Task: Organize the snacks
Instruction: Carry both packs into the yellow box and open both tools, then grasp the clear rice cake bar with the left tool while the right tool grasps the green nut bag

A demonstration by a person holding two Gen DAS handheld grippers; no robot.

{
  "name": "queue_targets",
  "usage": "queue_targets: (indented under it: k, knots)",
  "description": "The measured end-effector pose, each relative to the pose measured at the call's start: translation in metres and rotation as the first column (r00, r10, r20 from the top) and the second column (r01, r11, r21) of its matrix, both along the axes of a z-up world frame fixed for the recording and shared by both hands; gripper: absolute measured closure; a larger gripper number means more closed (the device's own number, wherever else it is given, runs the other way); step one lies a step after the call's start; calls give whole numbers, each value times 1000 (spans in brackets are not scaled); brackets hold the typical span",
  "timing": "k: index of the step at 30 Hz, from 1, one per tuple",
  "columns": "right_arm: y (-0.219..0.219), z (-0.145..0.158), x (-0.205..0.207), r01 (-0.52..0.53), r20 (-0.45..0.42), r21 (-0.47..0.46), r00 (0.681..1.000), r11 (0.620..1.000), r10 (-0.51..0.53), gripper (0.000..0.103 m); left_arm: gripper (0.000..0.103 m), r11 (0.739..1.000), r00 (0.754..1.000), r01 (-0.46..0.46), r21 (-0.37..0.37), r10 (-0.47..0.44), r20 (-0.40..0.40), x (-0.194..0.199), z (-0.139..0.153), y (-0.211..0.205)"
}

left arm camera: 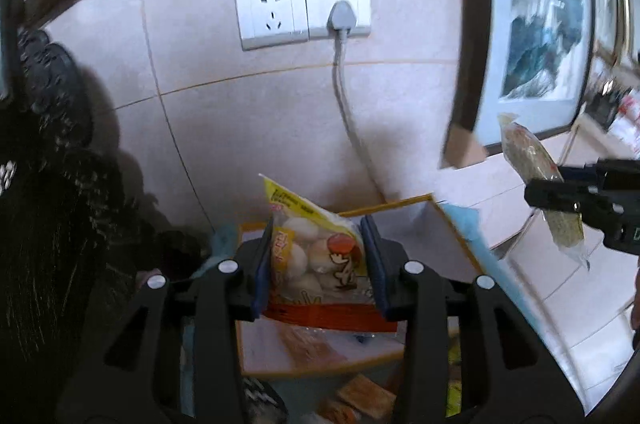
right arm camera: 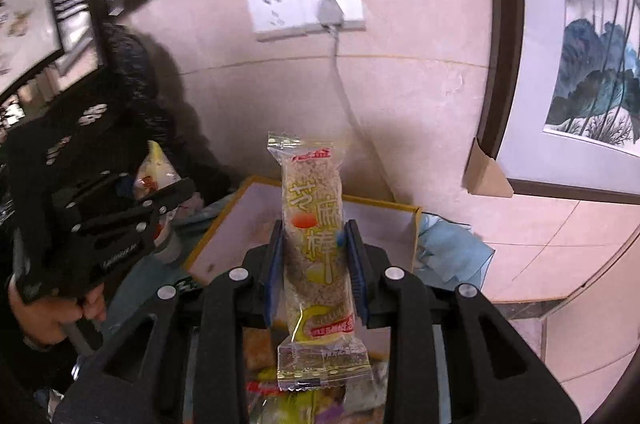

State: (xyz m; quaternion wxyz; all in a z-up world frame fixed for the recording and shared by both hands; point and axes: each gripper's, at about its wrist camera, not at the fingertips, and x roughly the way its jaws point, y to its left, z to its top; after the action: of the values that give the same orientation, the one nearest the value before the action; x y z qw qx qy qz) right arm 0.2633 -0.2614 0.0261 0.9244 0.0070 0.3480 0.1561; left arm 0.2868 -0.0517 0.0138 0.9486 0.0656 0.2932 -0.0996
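My left gripper (left arm camera: 318, 244) is shut on a yellow and orange snack bag (left arm camera: 316, 252) of white round pieces, held in the air between the blue pads. In the right wrist view that left gripper (right arm camera: 160, 192) appears at the left with the bag (right arm camera: 156, 172). My right gripper (right arm camera: 314, 248) is shut on a clear-wrapped sesame stick (right arm camera: 314, 224) that stands upright between its pads. From the left wrist view the right gripper (left arm camera: 560, 196) is at the far right, with the sesame stick (left arm camera: 536, 160) slanting through it.
Below both grippers lies a yellow-rimmed tray (right arm camera: 384, 202) on a blue cloth (right arm camera: 452, 248), with loose snacks (left arm camera: 360, 396) nearer me. The tiled wall carries white sockets (left arm camera: 304, 8) with a grey plug and cable (left arm camera: 344, 96). A framed painting (left arm camera: 540, 24) leans at right. A hand (right arm camera: 52, 308) grips the left tool.
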Motion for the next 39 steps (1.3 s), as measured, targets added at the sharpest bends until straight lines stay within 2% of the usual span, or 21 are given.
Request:
queue_targets:
  k: [1, 2, 3, 4, 6, 11, 18, 21, 23, 25, 27, 30, 32, 33, 36, 39]
  knots:
    - [4, -10, 18, 17, -15, -18, 1000, 1000, -17, 57, 34, 1000, 1000, -2, 13, 3, -14, 11, -8, -2]
    - [6, -18, 29, 26, -39, -40, 999, 999, -27, 39, 21, 999, 999, -17, 37, 19, -50, 23, -22, -3]
    - [10, -32, 41, 46, -75, -88, 996, 995, -52, 38, 12, 997, 996, -50, 65, 54, -65, 30, -33, -1]
    - [12, -40, 45, 50, -89, -107, 994, 993, -60, 38, 12, 994, 993, -70, 82, 78, -88, 34, -44, 3]
    - [13, -55, 44, 42, -100, -123, 994, 992, -55, 38, 12, 995, 988, -72, 69, 81, -131, 35, -59, 14]
    - [2, -92, 27, 31, -157, -139, 986, 990, -53, 38, 12, 991, 977, -119, 64, 128, -171, 12, -95, 51]
    - [-25, -133, -18, 97, -248, -56, 963, 994, -108, 38, 12, 976, 953, -214, -41, 199, -230, -47, -135, 93]
    - [-33, -153, -49, 130, -278, -30, 951, 991, -134, 38, 10, 955, 934, -289, -60, 267, -238, -82, -158, 112]
    - [-38, -171, -71, 165, -317, -17, 935, 986, -162, 38, 10, 945, 916, -323, -41, 301, -266, -99, -176, 122]
    - [-37, -190, -88, 173, -364, 2, 917, 985, -161, 38, 10, 941, 893, -338, 28, 330, -305, -114, -201, 127]
    - [-29, -203, -102, 160, -391, 4, 909, 987, -146, 38, 10, 940, 888, -331, 81, 340, -310, -123, -214, 126]
    - [-9, -211, -119, 110, -362, -53, 924, 992, -122, 38, 10, 946, 897, -302, 122, 325, -300, -134, -227, 124]
    - [15, -212, -127, 28, -307, -154, 949, 988, -74, 37, 10, 952, 912, -263, 153, 298, -283, -136, -231, 119]
    - [32, -213, -130, -29, -283, -215, 959, 976, -34, 37, 10, 953, 918, -244, 178, 286, -276, -134, -233, 116]
    - [62, -215, -135, -118, -235, -315, 971, 942, 43, 33, 10, 953, 924, -222, 207, 274, -269, -129, -233, 108]
    - [86, -223, -131, -151, -214, -395, 974, 906, 69, 26, 10, 949, 920, -214, 233, 276, -278, -122, -239, 105]
